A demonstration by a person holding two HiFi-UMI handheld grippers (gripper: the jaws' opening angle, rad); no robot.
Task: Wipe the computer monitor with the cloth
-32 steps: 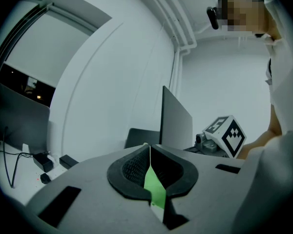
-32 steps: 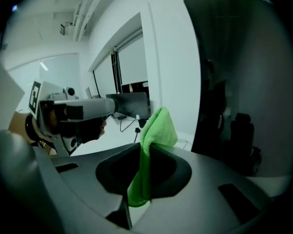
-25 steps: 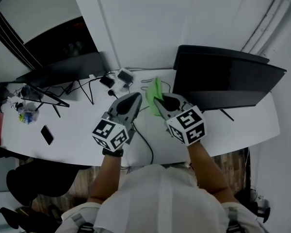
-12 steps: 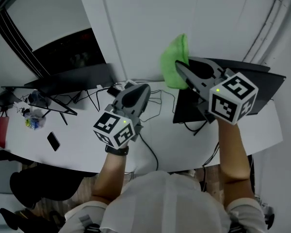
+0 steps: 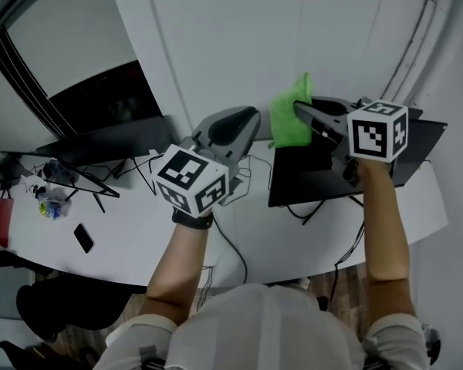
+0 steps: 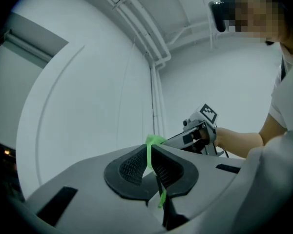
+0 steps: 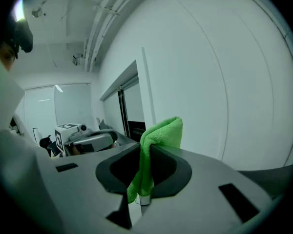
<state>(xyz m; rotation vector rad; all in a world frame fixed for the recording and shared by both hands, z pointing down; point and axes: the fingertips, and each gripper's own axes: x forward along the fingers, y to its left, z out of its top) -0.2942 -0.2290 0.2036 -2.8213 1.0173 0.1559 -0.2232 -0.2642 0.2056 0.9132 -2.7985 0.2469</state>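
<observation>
Right claw (image 5: 299, 110) is clenching the cloth (image 5: 291, 122) by the monitor (image 5: 301, 179).
Left claw (image 5: 253, 118), jaws together, is hovering left of the monitor.

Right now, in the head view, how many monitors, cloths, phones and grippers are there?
Dark flat-panel monitors: 2 (left monitor, right monitor)
Green microfibre cloth: 1
Black slab phone: 1
Grey two-jaw grippers: 2 (left gripper, right gripper)
Total: 6

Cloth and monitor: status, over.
Right hand-held gripper shut on green cloth. Left hand-held gripper closed, beside it. Green cloth up at monitor top edge, contact unclear. Nothing in the way.
</observation>
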